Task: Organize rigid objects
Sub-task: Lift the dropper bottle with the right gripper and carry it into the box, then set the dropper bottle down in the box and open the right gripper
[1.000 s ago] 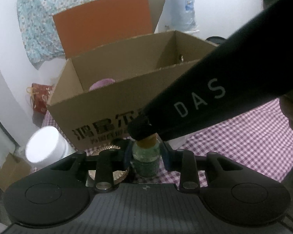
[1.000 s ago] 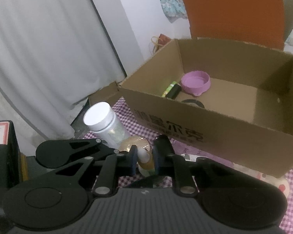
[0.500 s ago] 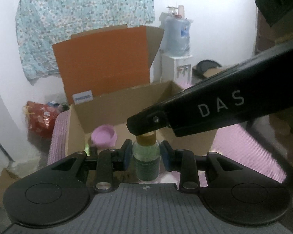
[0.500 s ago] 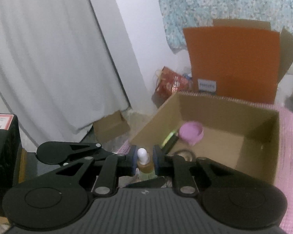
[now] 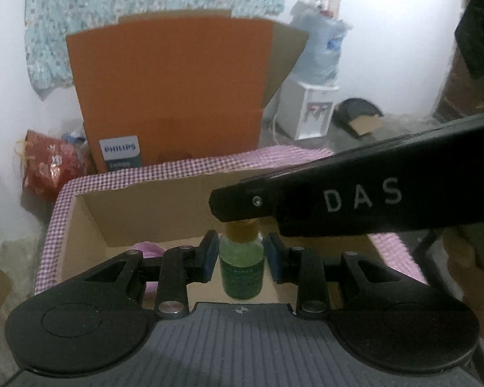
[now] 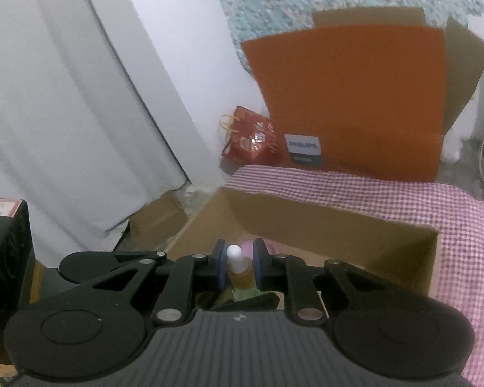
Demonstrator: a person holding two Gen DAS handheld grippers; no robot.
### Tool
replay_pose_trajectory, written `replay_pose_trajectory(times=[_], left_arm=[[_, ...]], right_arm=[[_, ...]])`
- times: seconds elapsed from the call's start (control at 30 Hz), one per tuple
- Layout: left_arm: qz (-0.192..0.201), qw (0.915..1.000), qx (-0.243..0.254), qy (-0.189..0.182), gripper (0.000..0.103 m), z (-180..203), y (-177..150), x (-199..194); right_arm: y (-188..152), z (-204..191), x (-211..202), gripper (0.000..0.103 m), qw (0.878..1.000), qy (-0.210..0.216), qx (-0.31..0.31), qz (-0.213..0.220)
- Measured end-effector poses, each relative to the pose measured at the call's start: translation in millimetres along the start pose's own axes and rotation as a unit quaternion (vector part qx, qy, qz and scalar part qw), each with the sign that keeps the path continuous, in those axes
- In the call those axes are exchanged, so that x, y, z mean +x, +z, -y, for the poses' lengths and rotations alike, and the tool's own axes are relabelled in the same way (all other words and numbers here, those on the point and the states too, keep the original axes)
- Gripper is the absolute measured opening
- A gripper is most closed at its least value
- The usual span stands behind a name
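Both grippers hold one small bottle above the open cardboard box.

Left gripper (image 5: pixel 241 256), jaws nearly shut, clamps the green body of the bottle (image 5: pixel 241 269); right gripper (image 6: pixel 238 266), jaws almost fully shut, clamps its neck under the white tip, w/ its black arm crossing at 3 o'clock in the left view. Bottle is upright, over the box (image 5: pixel 151 213), which stands on a pink checked cloth (image 6: pixel 371 193). Pink bowl (image 5: pixel 148 248) lies inside at 9 o'clock of the bottle.

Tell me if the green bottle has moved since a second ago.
Yes. The green bottle, held by both grippers, went from low in front of the cardboard box up over its near wall, now above the open inside.
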State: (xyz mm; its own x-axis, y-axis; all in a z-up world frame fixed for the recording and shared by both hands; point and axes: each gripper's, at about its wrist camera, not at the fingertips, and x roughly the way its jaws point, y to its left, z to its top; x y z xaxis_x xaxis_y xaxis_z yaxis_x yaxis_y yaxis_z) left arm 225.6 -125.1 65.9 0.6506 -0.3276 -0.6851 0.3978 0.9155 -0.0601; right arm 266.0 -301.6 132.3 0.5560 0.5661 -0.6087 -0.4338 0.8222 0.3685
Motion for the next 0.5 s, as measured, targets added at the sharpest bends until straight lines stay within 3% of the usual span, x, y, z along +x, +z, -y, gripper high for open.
replay_pose_trajectory(times=[0.3, 0.5], left_arm=[[-0.068, 0.9970, -0.010, 0.037, 0.031, -11.1, 16.2, 76.1], [-0.110, 0.9927, -0.026, 0.042, 0.031, -18.6, 15.9, 94.6]], right_arm=[[7.4, 58.5, 65.7, 0.019, 0.998, 0.010, 0.048, -0.027], [4.1, 76.0, 89.8, 0.019, 0.996, 0.013, 0.071, -0.046]])
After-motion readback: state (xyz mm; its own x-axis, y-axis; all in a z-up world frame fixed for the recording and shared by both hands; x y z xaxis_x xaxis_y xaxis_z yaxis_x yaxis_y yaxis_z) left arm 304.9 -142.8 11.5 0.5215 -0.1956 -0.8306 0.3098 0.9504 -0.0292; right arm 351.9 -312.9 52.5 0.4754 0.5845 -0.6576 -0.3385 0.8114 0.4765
